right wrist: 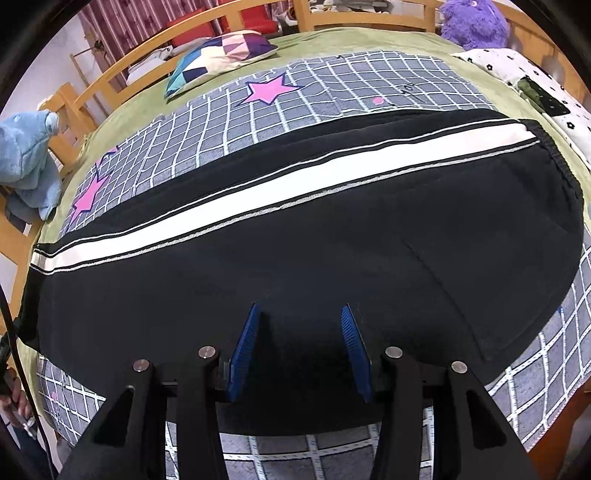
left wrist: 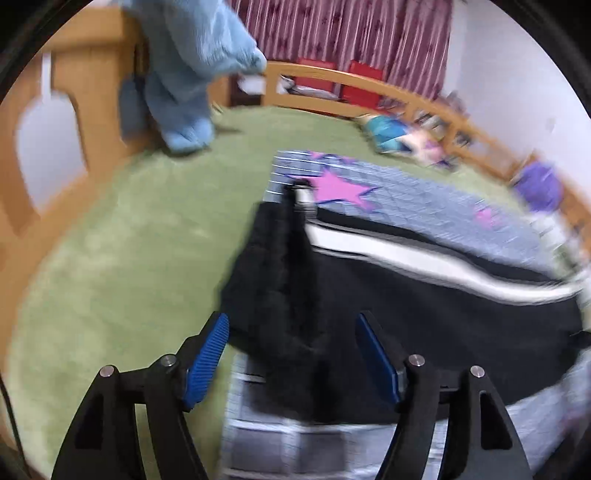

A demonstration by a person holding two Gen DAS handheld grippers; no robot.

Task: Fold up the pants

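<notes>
1. Black pants (right wrist: 295, 236) with white side stripe (right wrist: 258, 192) lying flat, lengthwise, on grey checked star blanket (right wrist: 332, 92) over green bed cover (left wrist: 110, 258).
2. Left tool (left wrist: 291, 354): blue pads spread wide, nothing clamped; bunched pant-leg end (left wrist: 273, 266) directly ahead of and between the tips, not pressed by either pad. View motion-blurred.
3. Right tool (right wrist: 299, 347): pads partly apart, hovering over near edge of pants around mid-length; black fabric under and between the tips; contact or grip on fabric cannot be told.
4. Waistband end (right wrist: 554, 166) to the right in the right wrist view, leg end at the left edge of the blanket.
5. Edges: wooden bed rail (right wrist: 122, 70) along far side and both ends; near blanket edge (right wrist: 332, 454) just below right tool.
6. Open room: bare green cover left of leg end; blanket strip free beyond stripe.
7. Clutter at margins: blue plush (left wrist: 192, 74) by the rail, patterned pillow (right wrist: 221, 55), purple plush (right wrist: 476, 22), white dotted cloth (right wrist: 535, 81), all well apart from pants.
</notes>
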